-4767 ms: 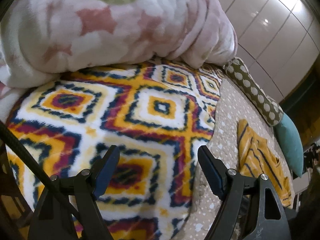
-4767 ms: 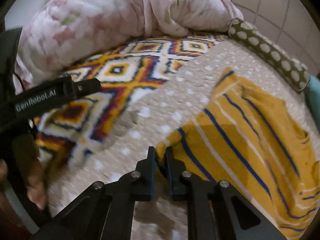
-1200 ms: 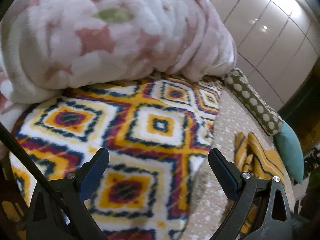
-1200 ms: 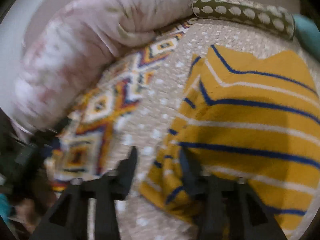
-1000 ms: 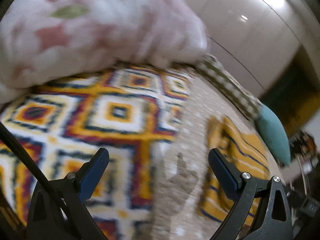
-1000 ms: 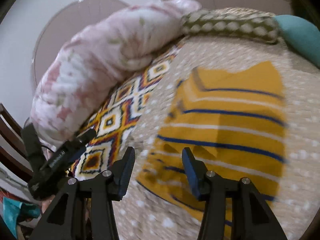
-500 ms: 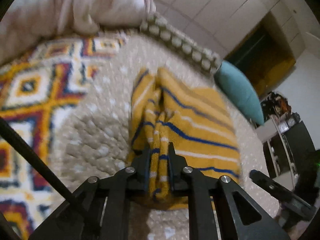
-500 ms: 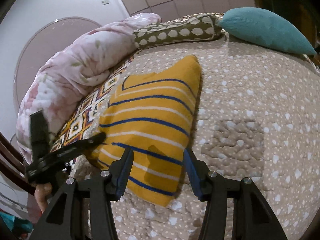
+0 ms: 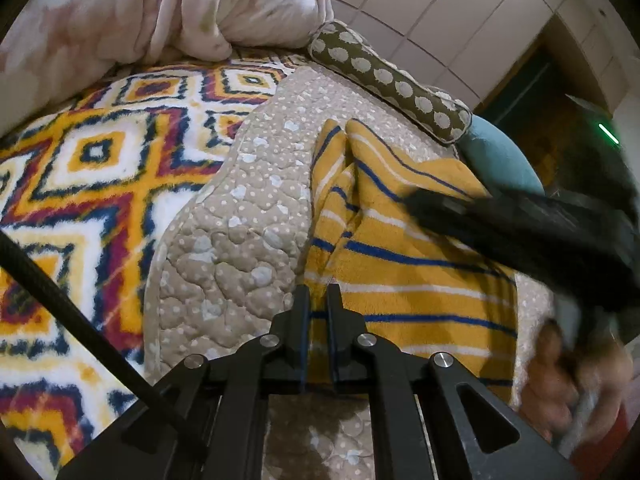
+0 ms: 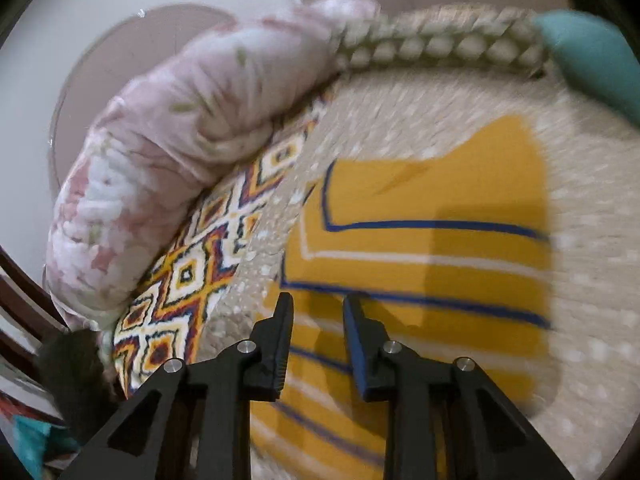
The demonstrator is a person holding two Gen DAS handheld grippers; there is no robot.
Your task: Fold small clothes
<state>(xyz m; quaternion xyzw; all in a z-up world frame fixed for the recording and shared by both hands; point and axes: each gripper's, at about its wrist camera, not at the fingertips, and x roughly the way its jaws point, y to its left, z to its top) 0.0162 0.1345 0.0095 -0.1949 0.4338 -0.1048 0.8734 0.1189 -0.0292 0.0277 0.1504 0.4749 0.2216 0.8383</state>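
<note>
A small yellow garment (image 9: 404, 264) with blue and white stripes lies on the beige dotted quilt (image 9: 248, 216). My left gripper (image 9: 318, 300) is shut on the garment's near left edge. The other gripper's dark body crosses the right of the left wrist view, blurred, with a hand below it. In the right wrist view the garment (image 10: 432, 264) lies flat and partly folded. My right gripper (image 10: 317, 308) is open and empty just above its near left part. The view is motion-blurred.
A patterned fleece blanket (image 9: 80, 168) lies to the left and a bundled pink floral duvet (image 9: 160, 12) behind it. An olive dotted bolster (image 9: 388, 80) and a teal pillow (image 9: 500, 156) lie beyond the garment. White cabinet doors stand behind.
My left gripper swung from the blanket to the garment, shut on its edge and stays there. My right gripper let go earlier, pulled back, and now hovers close over the garment.
</note>
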